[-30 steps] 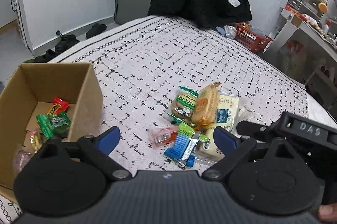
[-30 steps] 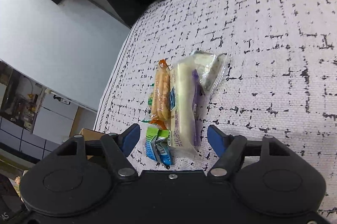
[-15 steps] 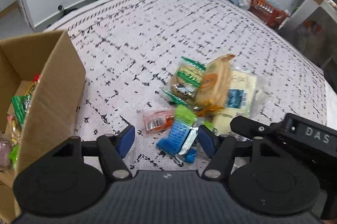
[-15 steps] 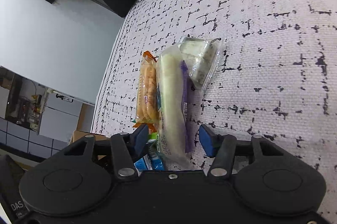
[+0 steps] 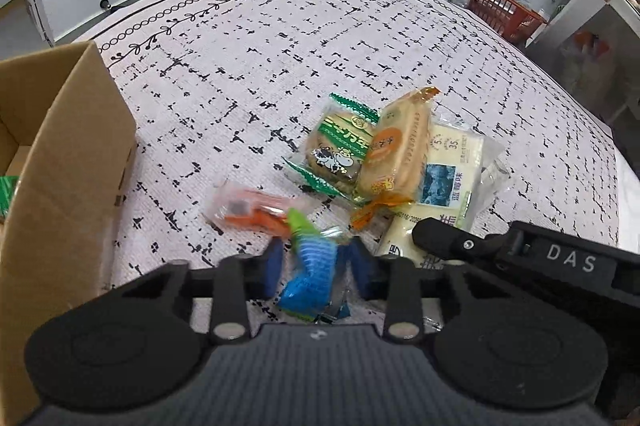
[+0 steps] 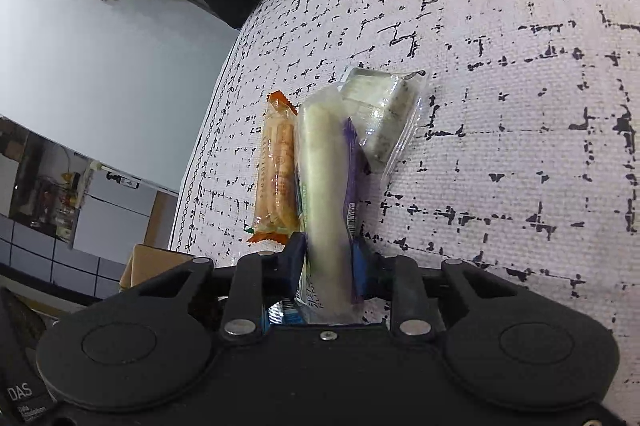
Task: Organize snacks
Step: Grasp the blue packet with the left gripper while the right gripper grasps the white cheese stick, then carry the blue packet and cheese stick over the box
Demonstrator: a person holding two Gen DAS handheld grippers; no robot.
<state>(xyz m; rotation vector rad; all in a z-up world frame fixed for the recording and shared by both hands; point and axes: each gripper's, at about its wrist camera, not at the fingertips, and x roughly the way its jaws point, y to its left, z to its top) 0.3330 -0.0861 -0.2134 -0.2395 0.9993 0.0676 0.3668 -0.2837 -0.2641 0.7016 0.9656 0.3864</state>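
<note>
Cardboard box [image 5: 68,161] at far left on the patterned bedspread [image 5: 320,37]. Left gripper [image 5: 316,266] pinched onto blue-green wafer pack [image 5: 310,276] — blurred, beside orange-clear wrapper [image 5: 250,209]. Right gripper [image 6: 328,266] clamped on pale cake pack [image 6: 326,193] — orange biscuit pack [image 6: 278,181] alongside.

The cardboard box [image 5: 68,161] sits left of the snack pile [image 5: 384,161] on the bedspread [image 5: 320,37], seemingly apart.
</note>
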